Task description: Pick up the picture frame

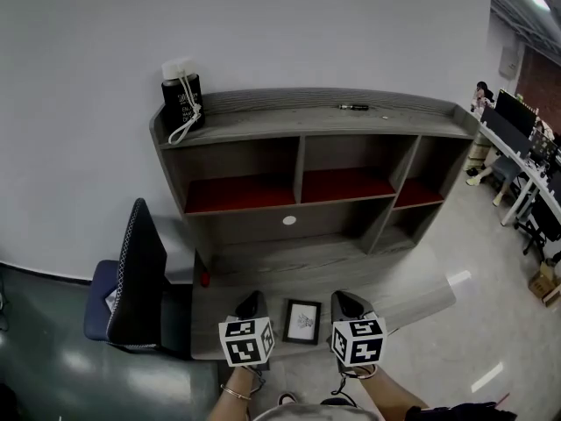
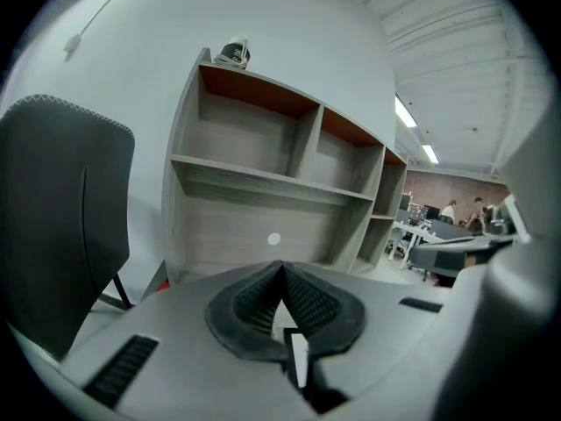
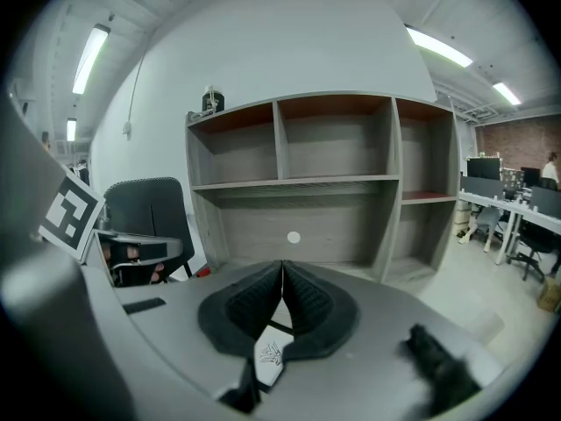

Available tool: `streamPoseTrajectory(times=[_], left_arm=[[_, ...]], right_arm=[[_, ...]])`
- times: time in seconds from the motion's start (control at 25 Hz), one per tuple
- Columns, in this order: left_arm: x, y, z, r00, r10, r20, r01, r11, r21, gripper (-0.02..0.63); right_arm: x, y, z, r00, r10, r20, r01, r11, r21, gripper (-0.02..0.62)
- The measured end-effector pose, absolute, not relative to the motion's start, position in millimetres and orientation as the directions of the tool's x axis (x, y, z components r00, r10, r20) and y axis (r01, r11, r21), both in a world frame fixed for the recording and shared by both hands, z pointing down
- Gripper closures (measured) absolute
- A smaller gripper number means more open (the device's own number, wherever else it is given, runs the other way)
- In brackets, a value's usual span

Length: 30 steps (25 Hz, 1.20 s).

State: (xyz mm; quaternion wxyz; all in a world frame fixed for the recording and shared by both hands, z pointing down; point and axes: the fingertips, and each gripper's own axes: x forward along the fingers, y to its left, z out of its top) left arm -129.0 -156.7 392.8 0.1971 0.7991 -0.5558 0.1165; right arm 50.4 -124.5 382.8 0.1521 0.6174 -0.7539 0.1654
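A small black-framed picture frame with a white sheet and a dark drawing lies flat near the front edge of the grey desk. My left gripper is just left of it and my right gripper just right of it, both apart from the frame. In the left gripper view the left gripper has its jaws closed tip to tip with nothing between them, and a corner of the picture frame shows below. The right gripper is likewise shut and empty, with the picture frame beneath it.
A grey hutch with red-floored shelves rises at the back of the desk. On its top stand a black container with a white cord and a pen. A black chair stands at the left, with a small red object nearby.
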Motion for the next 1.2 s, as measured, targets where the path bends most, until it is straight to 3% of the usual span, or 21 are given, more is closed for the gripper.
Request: streamPoseTrajectory(times=[0.64, 1.2], left_arm=[[-131, -174, 397, 0.260, -0.861, 0.437, -0.965, -0.218, 0.145, 0.603], [-129, -159, 441, 0.206, -0.817, 0.539, -0.978, -0.153, 0.141, 0.603]], right_arm=[[60, -169, 373, -0.270, -0.875, 0.403, -0.963, 0.250, -0.102, 0.563], [68, -171, 419, -0.323, -0.809, 0.490, -0.946, 0.277, -0.167, 0.563]])
